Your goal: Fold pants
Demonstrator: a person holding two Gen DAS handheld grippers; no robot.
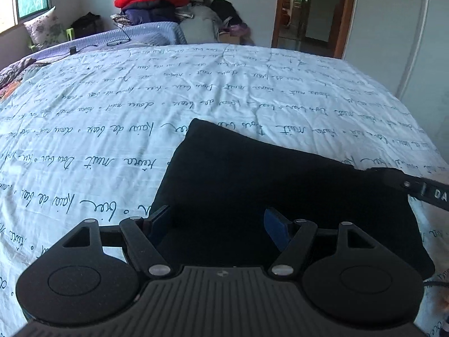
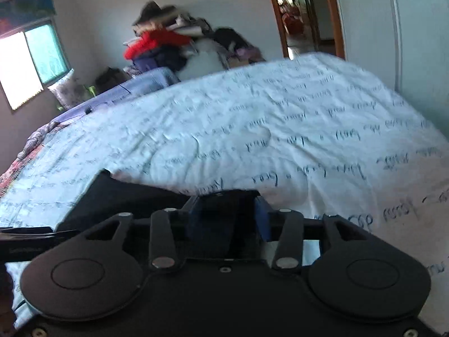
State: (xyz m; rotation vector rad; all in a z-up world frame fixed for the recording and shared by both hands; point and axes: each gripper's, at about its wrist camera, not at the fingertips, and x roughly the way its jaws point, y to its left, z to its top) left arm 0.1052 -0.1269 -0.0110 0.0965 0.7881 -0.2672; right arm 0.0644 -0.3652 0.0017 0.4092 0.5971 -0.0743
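1. The pants [image 1: 252, 185] lie as a compact dark rectangle on the bed [image 1: 140, 98], in the lower middle of the left view, apparently already folded flat so the sheet supports them evenly.
2. The left gripper [image 1: 216, 221] hovers over the near edge with its fingers [image 1: 276, 229] spread and nothing pinched, which suggests a release.
3. The right gripper [image 2: 228, 219], at the lower centre of its blurred view, has its fingers [image 2: 262, 219] partly spread over the pants' right edge; no cloth seems pinched.
4. Clothes [image 1: 151, 0] sit piled at the upper middle, well apart.

Matt black cloth pants [image 1: 252, 185], creased cotton bedsheet [image 1: 140, 106]
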